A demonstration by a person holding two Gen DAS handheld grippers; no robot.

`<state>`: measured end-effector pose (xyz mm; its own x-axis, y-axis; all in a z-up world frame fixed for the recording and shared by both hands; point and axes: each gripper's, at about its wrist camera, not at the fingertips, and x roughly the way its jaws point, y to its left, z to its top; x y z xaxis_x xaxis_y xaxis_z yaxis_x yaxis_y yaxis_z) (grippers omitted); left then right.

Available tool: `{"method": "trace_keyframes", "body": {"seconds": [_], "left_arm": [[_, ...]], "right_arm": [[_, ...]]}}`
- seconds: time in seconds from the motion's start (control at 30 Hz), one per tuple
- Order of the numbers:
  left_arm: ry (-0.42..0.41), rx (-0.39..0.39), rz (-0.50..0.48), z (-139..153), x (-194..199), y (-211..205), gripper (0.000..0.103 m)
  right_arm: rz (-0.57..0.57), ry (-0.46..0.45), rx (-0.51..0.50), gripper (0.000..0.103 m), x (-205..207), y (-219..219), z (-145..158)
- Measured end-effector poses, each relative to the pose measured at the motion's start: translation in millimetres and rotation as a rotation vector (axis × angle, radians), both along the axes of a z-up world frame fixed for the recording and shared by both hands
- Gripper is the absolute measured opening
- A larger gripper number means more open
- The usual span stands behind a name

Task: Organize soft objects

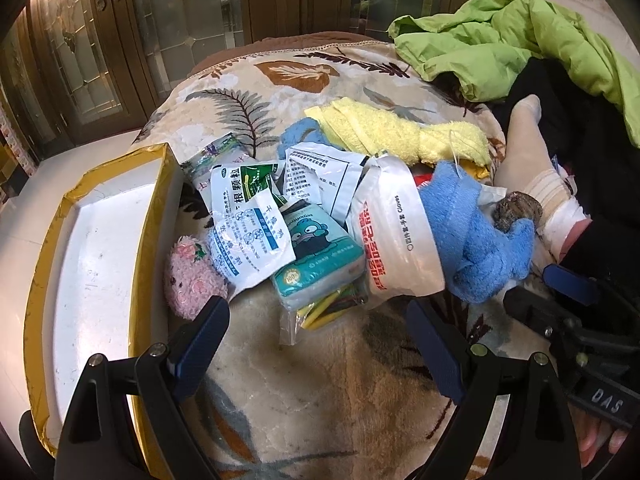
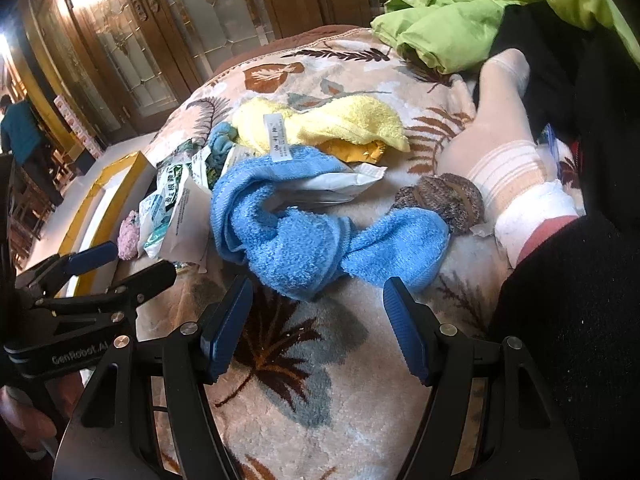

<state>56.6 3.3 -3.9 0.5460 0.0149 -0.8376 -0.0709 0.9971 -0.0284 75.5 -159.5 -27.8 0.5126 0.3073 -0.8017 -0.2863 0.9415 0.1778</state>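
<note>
A pile of soft things lies on a leaf-patterned blanket (image 1: 320, 392). A blue towel (image 2: 304, 236) lies crumpled just beyond my right gripper (image 2: 318, 300), which is open and empty. The towel also shows in the left wrist view (image 1: 476, 240). A yellow towel (image 1: 404, 132) lies behind it, also in the right wrist view (image 2: 332, 124). My left gripper (image 1: 316, 320) is open and empty, just short of a teal tissue pack (image 1: 320, 256) and white sachets (image 1: 248, 236). A pink plush toy (image 1: 192, 280) lies by my left finger.
A gold-edged white box (image 1: 96, 256) stands at the left of the pile. A white plastic bag (image 1: 392, 248) lies in the pile. A socked foot (image 2: 508, 152) and a brown knit piece (image 2: 444, 200) rest at the right. A green jacket (image 1: 520, 36) lies at the back right.
</note>
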Motion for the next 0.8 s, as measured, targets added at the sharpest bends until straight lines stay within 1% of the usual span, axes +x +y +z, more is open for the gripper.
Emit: {"method": "trace_keyframes", "body": {"seconds": [0.23, 0.33, 0.4, 0.53, 0.57, 0.63, 0.73, 0.8], "left_arm": [[0.006, -0.021, -0.017, 3.6, 9.6, -5.1, 0.091], [0.012, -0.050, -0.061, 7.9, 9.4, -10.8, 0.091], [0.023, -0.046, -0.080, 7.2, 9.6, -14.0, 0.091], [0.046, -0.059, -0.154, 5.5, 10.3, -23.3, 0.091], [0.044, -0.053, -0.166, 6.1, 10.1, -25.7, 0.091], [0.040, -0.009, -0.185, 5.0, 11.1, -33.2, 0.091], [0.053, -0.016, -0.183, 0.7, 19.2, -31.6, 0.091], [0.064, -0.009, -0.168, -1.2, 25.0, -27.8, 0.091]], "right_arm": [[0.061, -0.017, -0.059, 0.069, 8.7, 11.3, 1.9], [0.073, 0.004, -0.075, 0.069, 18.9, 8.8, -1.3], [0.074, 0.016, -0.059, 0.069, 22.2, 4.9, -3.2], [0.057, 0.047, -0.018, 0.069, 25.3, -2.3, -8.6], [0.057, 0.051, -0.017, 0.069, 25.4, -2.6, -9.6], [0.060, 0.050, -0.021, 0.069, 25.0, -3.4, -10.4], [0.055, 0.034, -0.043, 0.069, 26.1, -2.3, -10.5], [0.051, 0.034, -0.037, 0.069, 30.1, -3.8, -11.1]]}}
